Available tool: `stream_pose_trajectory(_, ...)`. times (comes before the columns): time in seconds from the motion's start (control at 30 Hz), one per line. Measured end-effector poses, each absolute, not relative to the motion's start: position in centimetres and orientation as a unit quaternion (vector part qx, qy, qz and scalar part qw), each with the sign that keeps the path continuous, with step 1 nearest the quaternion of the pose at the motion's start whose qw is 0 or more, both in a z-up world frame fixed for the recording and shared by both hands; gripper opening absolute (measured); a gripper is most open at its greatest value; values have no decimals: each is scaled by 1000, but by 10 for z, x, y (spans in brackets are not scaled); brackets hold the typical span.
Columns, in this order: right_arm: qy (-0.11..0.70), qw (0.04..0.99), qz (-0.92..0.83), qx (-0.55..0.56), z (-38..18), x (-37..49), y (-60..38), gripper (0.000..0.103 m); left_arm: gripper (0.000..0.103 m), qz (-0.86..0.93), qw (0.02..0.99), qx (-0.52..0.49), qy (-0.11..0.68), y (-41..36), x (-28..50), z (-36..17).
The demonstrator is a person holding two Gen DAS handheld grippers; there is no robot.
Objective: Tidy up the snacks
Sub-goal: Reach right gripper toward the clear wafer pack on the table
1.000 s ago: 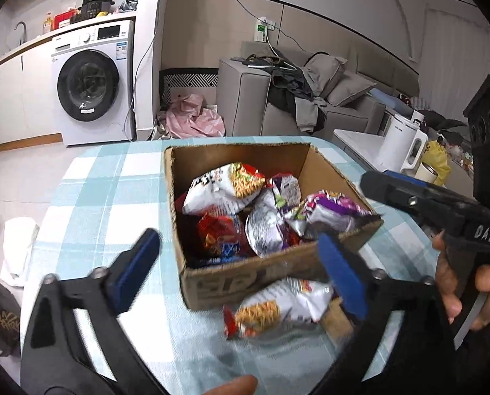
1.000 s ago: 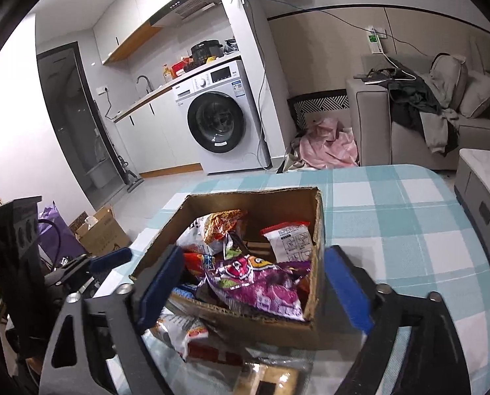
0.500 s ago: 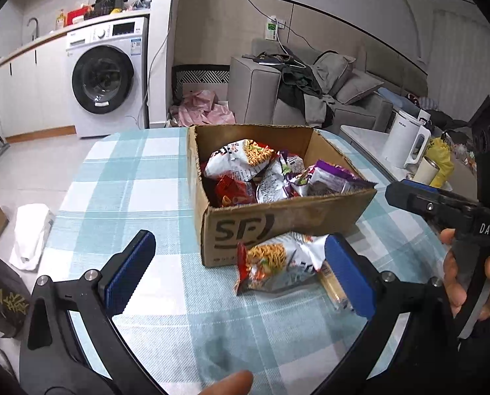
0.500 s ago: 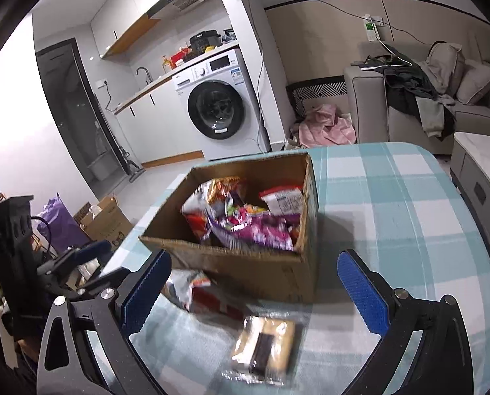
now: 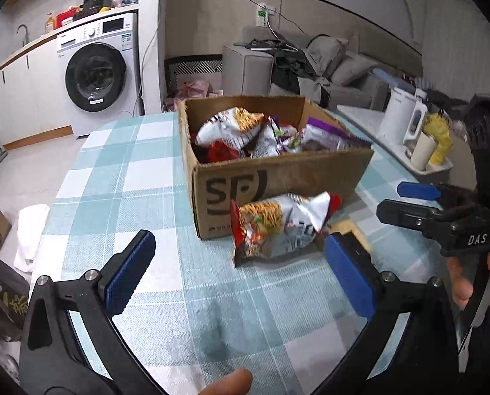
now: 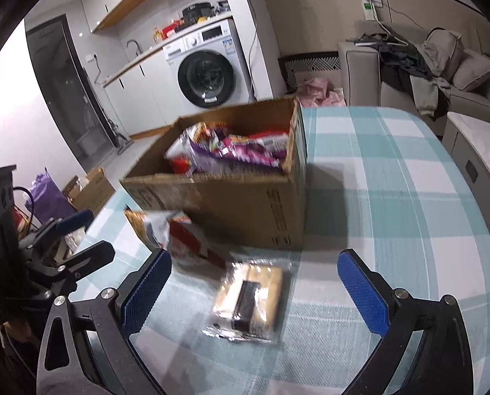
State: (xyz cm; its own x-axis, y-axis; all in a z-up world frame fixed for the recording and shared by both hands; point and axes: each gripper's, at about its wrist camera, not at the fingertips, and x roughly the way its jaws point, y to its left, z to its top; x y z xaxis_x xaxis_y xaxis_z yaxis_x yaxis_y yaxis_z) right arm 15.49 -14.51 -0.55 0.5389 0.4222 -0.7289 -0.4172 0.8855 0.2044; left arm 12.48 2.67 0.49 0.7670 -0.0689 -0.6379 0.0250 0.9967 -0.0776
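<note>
In front of the cardboard box (image 5: pixel 278 177) lie a noodle bag (image 5: pixel 278 227) and a cracker pack (image 6: pixel 250 299); my left gripper (image 5: pixel 238 276) and right gripper (image 6: pixel 251 293) hover with jaws spread, holding nothing.

Home, washing machine (image 5: pixel 95 75), sofa (image 5: pixel 337 69), likely kitchenette

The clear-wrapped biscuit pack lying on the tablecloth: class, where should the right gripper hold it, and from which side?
Across its two long edges, coming down from above: the biscuit pack lies flat, away from the cardboard box, and the open right gripper likely spans its narrow width.
</note>
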Motion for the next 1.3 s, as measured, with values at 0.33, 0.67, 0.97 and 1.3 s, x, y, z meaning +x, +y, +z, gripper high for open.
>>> stream_pose_trajectory(0.33,451,862,231,-23,-30,160,-140,103,102,-31,931,-30,362,22,134,-14)
stream_pose_trajectory(0.67,487,842,228,-43,-62,167,-129,103,102,-27,926,-38,376,25,142,-28)
stream_pose_trajectory(0.97,493,837,228,-69,-73,161,-112,103,102,-24,923,-43,382,31,147,-34)
stream_pose_trajectory(1.3,495,840,205,-86,-71,166,-120,103,102,-27,923,-43,382,29,150,-36)
